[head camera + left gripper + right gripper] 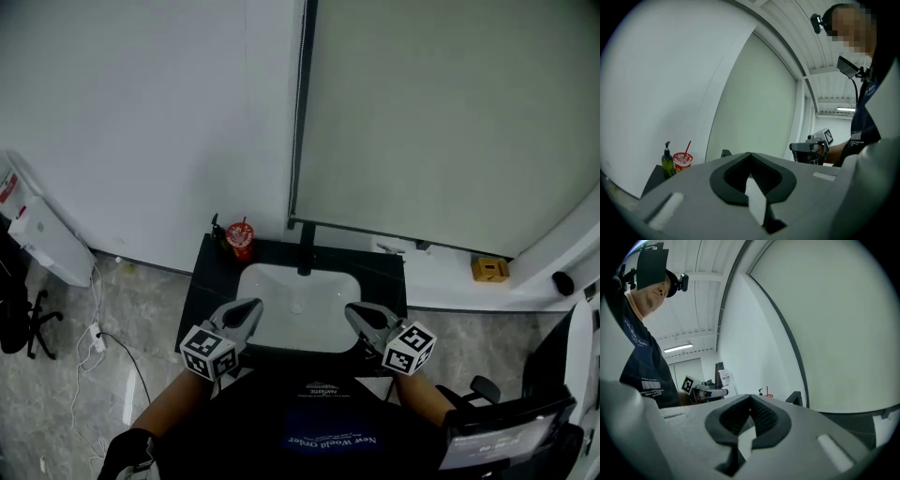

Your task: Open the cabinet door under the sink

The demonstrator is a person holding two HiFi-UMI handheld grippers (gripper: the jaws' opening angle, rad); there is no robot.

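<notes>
A dark bench (pixel 208 281) stands against a white wall (pixel 141 112), with a white sink (pixel 298 292) set into it. A black tap (pixel 306 248) rises at the basin's 12 o'clock. A red cup (pixel 240 239) with a straw and a dark soap bottle (pixel 218 232) stand at about 10 o'clock. A large pale panel (pixel 450 122) fills the wall at 1 o'clock. A yellow box (pixel 489 269) sits on a white ledge at 3 o'clock. The grey marbled floor (pixel 141 309) carries a power strip (pixel 97 337) at 9 o'clock.

The left gripper (pixel 251 307) and right gripper (pixel 352 313) hover over the basin's near edge, both closed and holding nothing. The cabinet door lies below the bench front at 6 o'clock, hidden from every view.
</notes>
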